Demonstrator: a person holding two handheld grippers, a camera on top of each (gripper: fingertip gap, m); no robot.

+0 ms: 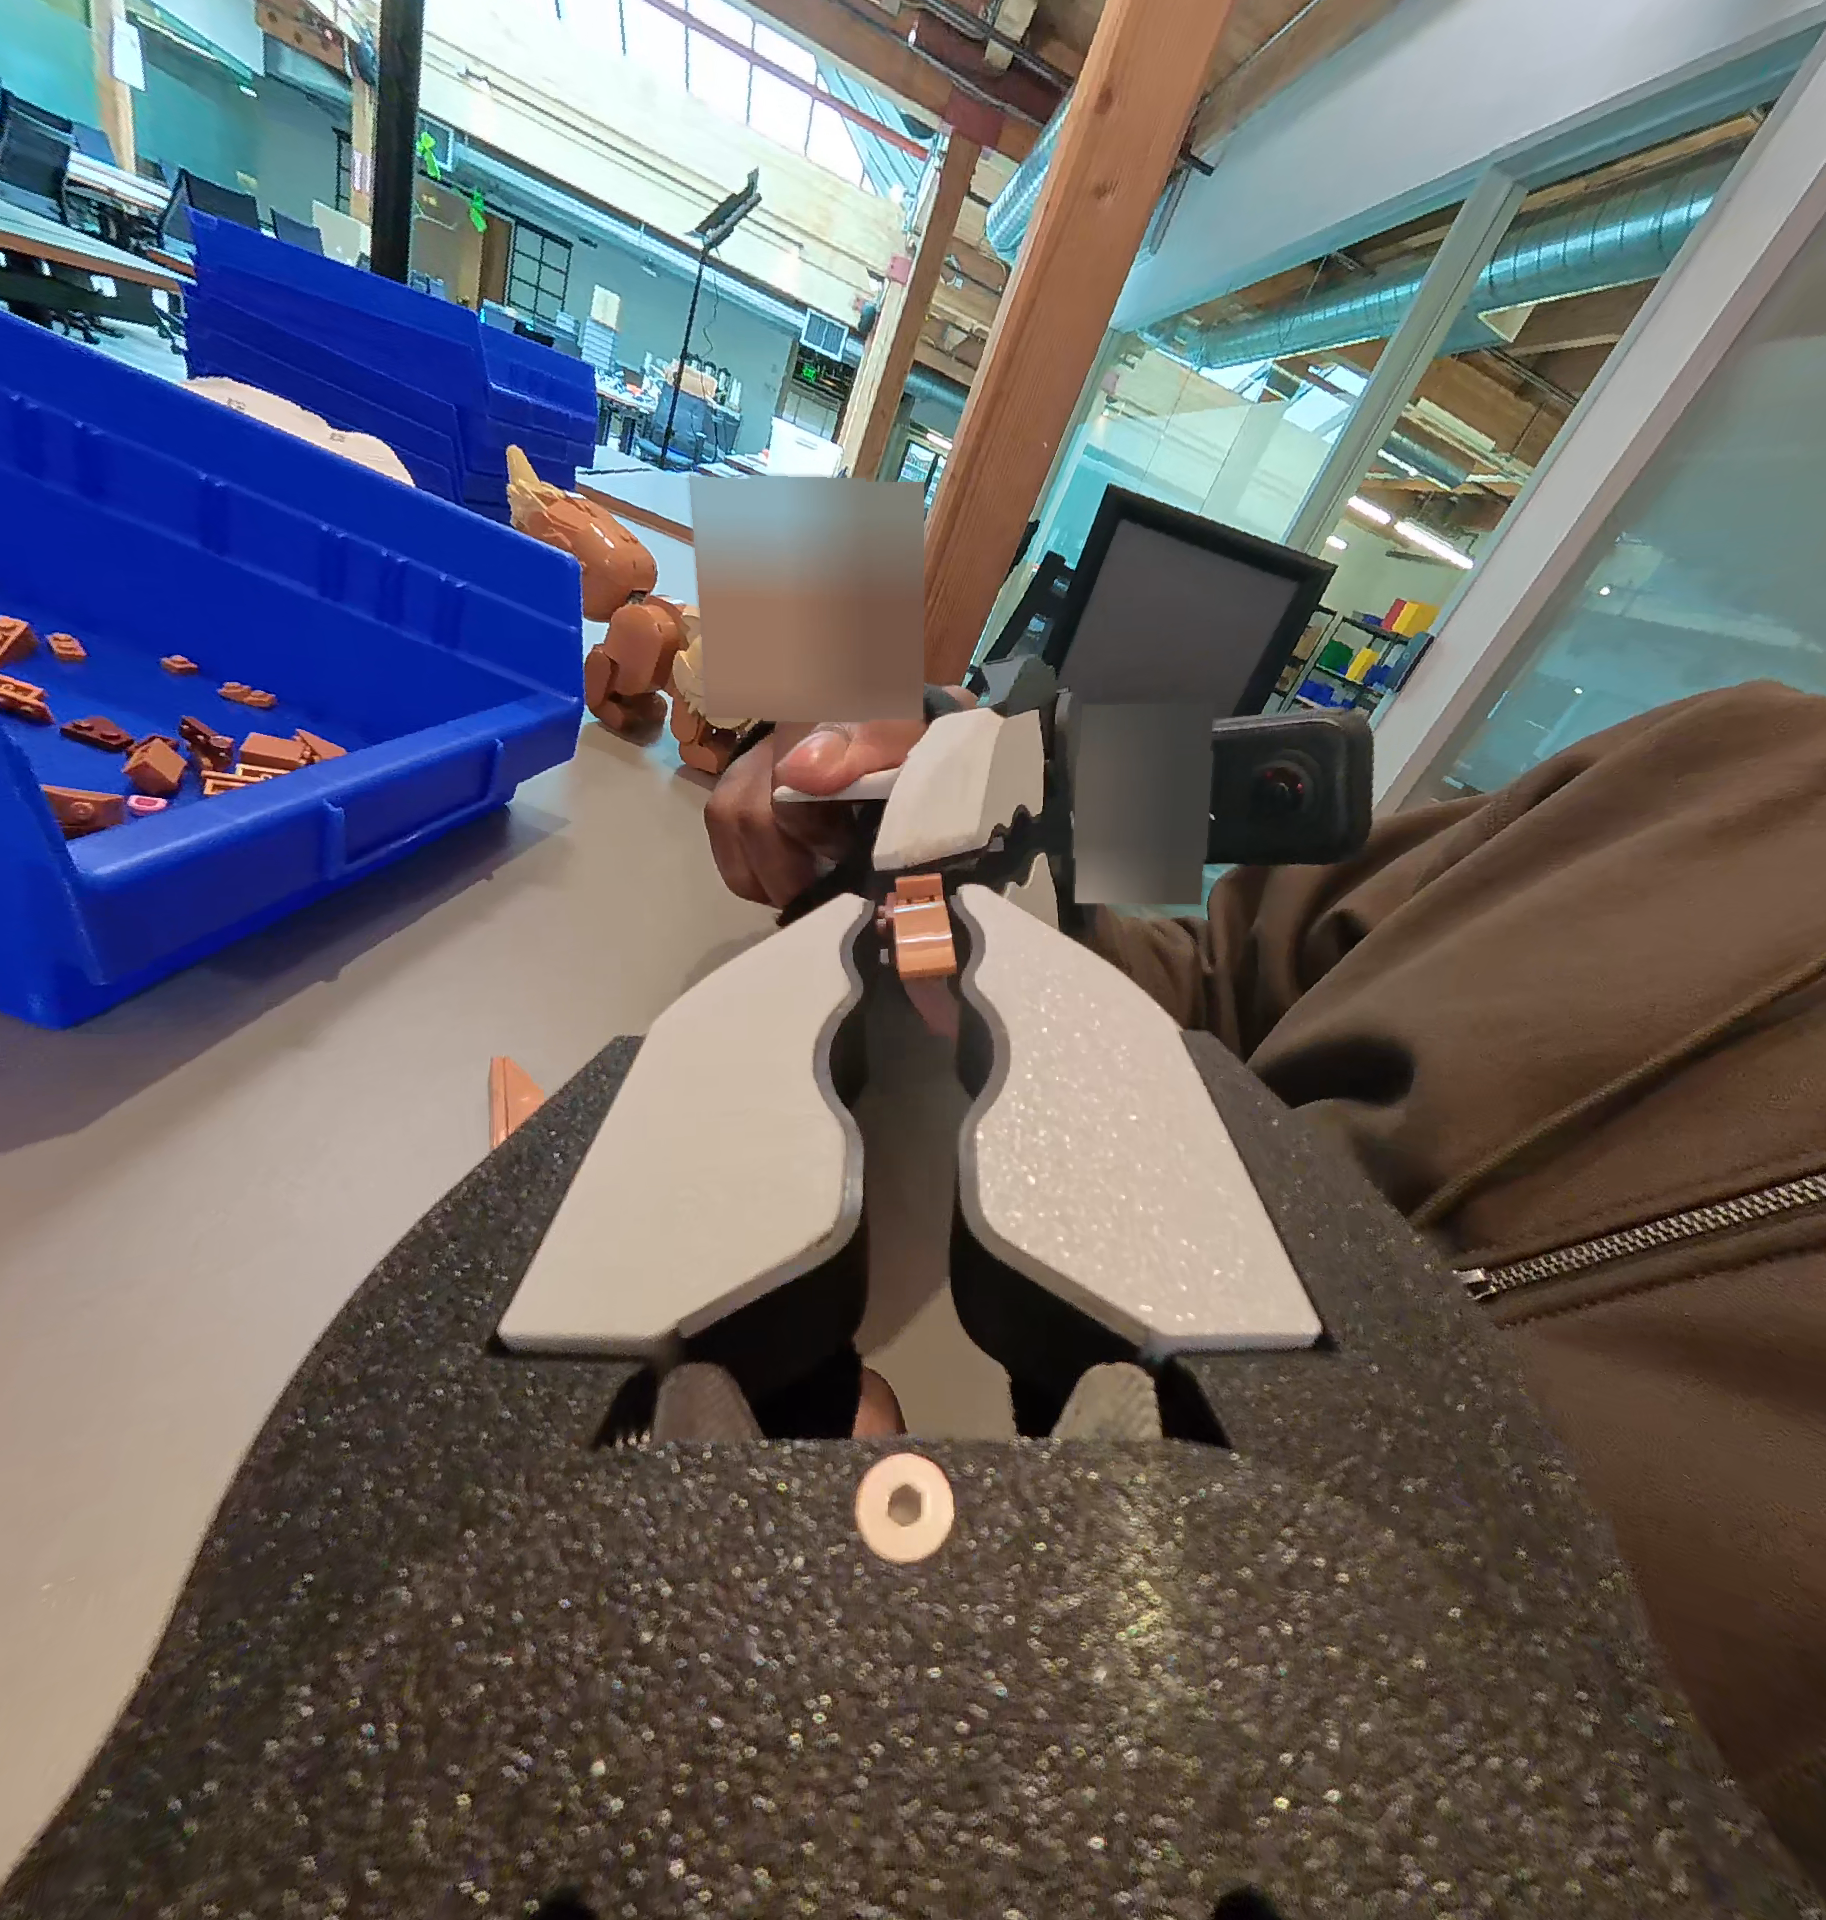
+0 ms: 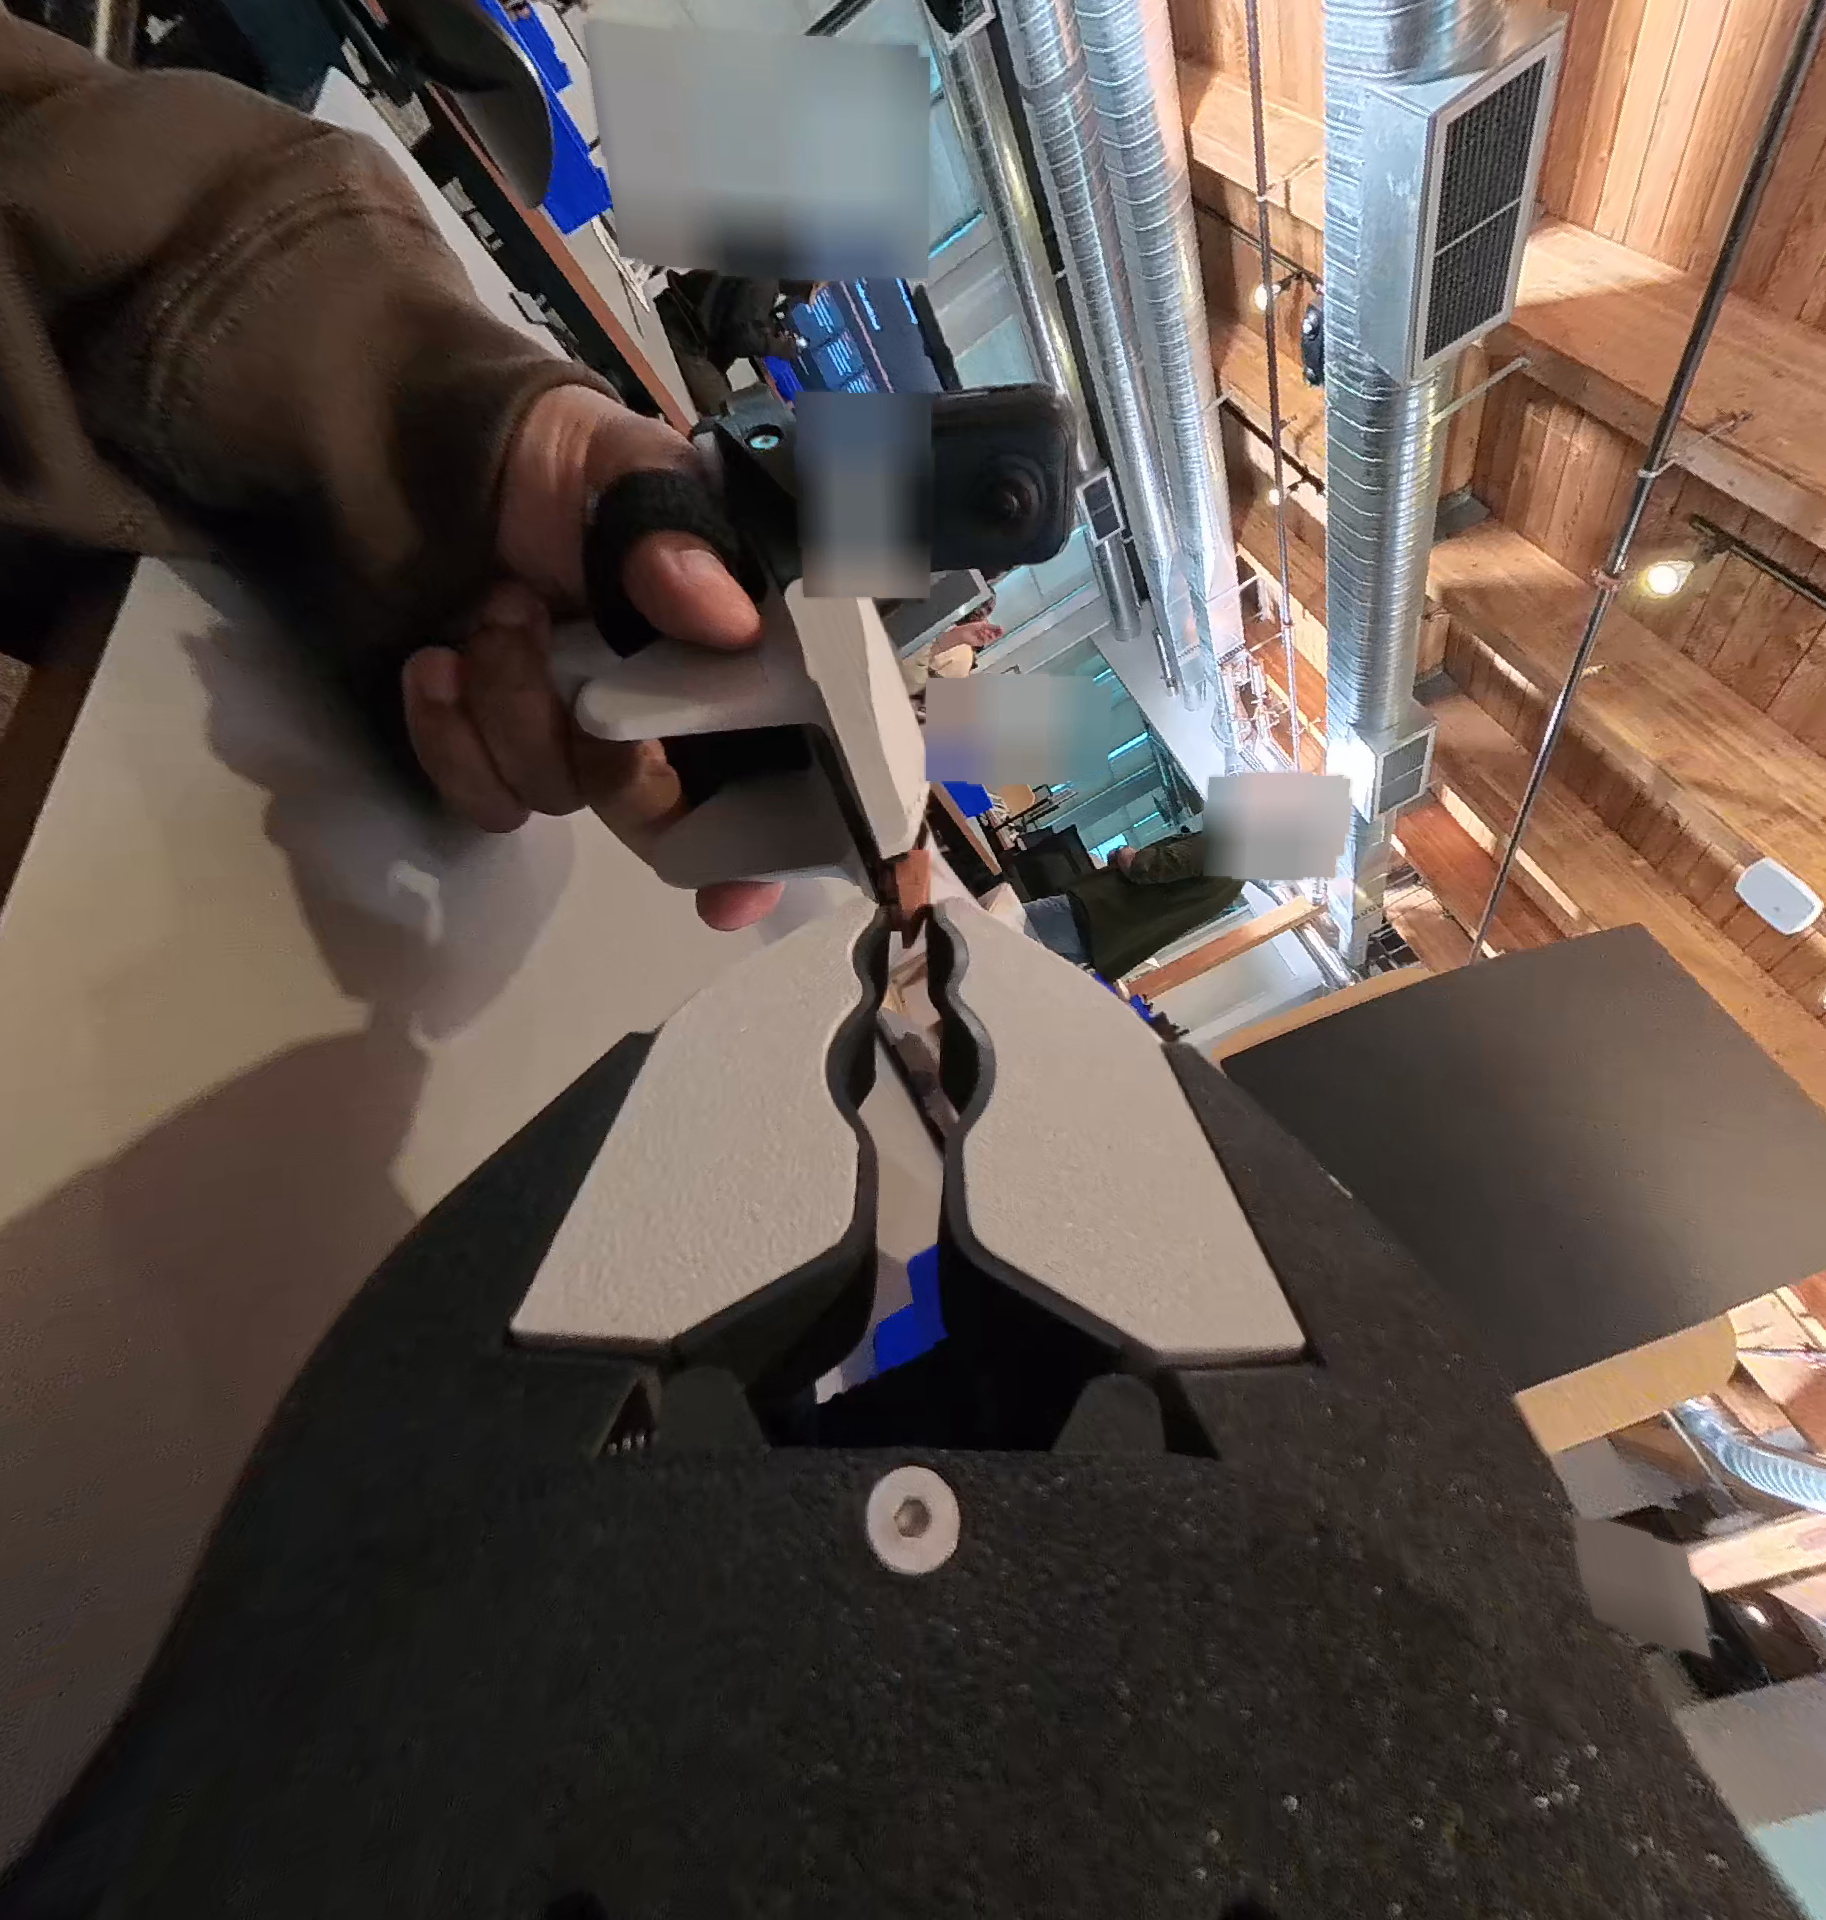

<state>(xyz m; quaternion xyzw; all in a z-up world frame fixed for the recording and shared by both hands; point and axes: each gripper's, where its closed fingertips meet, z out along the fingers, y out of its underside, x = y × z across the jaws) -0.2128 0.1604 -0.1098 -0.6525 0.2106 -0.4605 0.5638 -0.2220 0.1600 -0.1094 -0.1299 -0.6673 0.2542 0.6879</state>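
In the left wrist view my left gripper (image 1: 919, 925) is shut on a small brown brick piece (image 1: 924, 935) and holds it above the grey table (image 1: 265, 1195). My right gripper (image 1: 940, 862) comes down from above and meets the top end of the same piece. In the right wrist view my right gripper (image 2: 911, 928) is shut on the thin end of the brown piece (image 2: 911, 894). The left gripper (image 2: 878, 831) grips the piece's other end just beyond. A hand holds each gripper.
A blue bin (image 1: 421, 831) with several loose brown bricks stands on the left, with stacked blue bins (image 1: 369, 343) behind it. A brown brick-built figure (image 1: 628, 623) stands beside the bin. A loose brown piece (image 1: 514, 1091) lies on the table. A black screen (image 1: 1189, 613) stands behind.
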